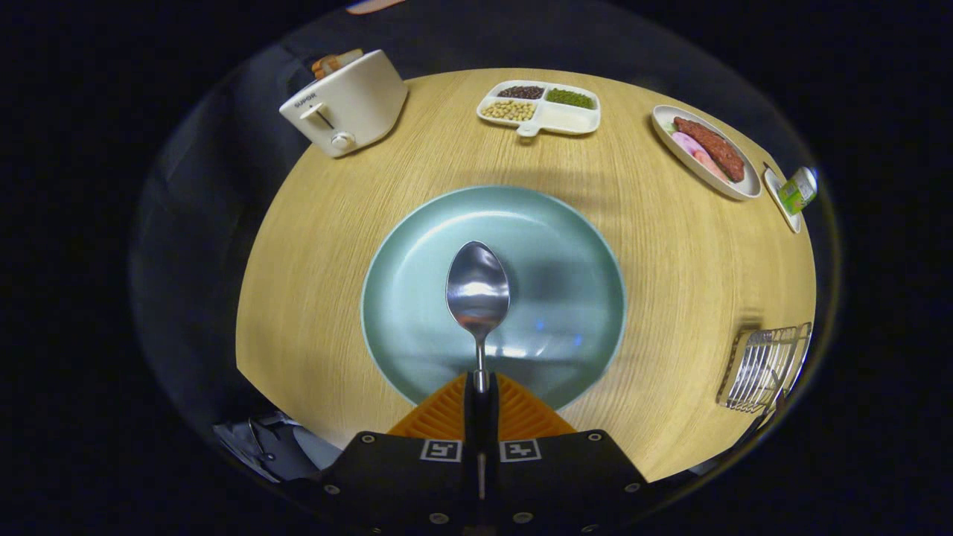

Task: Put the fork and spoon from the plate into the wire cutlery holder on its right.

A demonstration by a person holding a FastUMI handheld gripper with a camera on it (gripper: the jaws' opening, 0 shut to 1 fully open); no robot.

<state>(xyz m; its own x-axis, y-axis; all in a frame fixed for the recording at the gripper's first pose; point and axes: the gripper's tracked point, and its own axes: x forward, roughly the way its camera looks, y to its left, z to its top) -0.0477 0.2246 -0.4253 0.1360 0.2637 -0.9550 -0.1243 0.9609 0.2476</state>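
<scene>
My gripper is shut on the handle of a silver spoon, both fingers pressed together around it. The spoon's bowl points forward and hangs above a pale green plate that lies just ahead of the fingers on the round wooden table. The plate shows nothing else on it. The wire cutlery holder stands to the right of the plate near the table's edge, with metal cutlery, probably the fork, lying in it.
Beyond the plate stand a white toaster at the far left, a divided white tray of beans in the middle, and an oval dish of sausage at the far right. A small green carton lies past that dish.
</scene>
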